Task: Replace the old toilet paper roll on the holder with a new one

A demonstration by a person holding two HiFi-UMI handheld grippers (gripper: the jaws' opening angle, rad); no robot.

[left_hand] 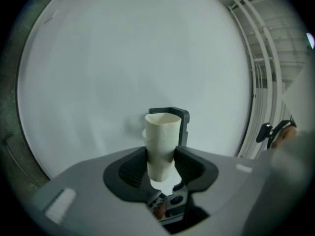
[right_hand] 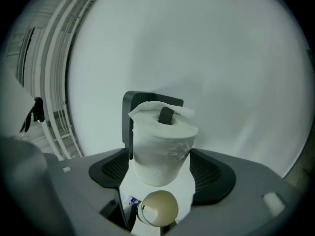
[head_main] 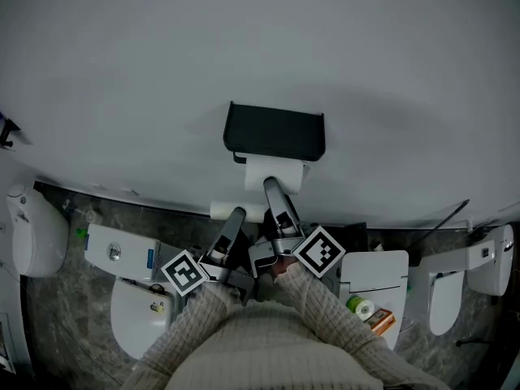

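Observation:
A black holder [head_main: 275, 132] is fixed to the white wall. A full white toilet roll [head_main: 275, 171] sits under it, with the holder's black peg [right_hand: 166, 115] poking out of the roll's core [right_hand: 162, 149]. My right gripper [head_main: 272, 187] reaches up to it, and its jaws close on the roll's two sides [right_hand: 161, 168]. My left gripper [head_main: 236, 215] is lower and to the left, shut on an empty cardboard tube [head_main: 219, 210]. In the left gripper view the tube [left_hand: 161, 141] stands between the pads [left_hand: 161, 159], with the holder [left_hand: 180, 118] behind it.
On the dark stone floor below are a white toilet with its tank [head_main: 122, 253] at the left and another toilet's lid [head_main: 374, 276] at the right. A green roll [head_main: 360, 305] and an orange box [head_main: 380, 322] lie on that lid. White fixtures [head_main: 32, 230] [head_main: 467, 275] stand at both edges.

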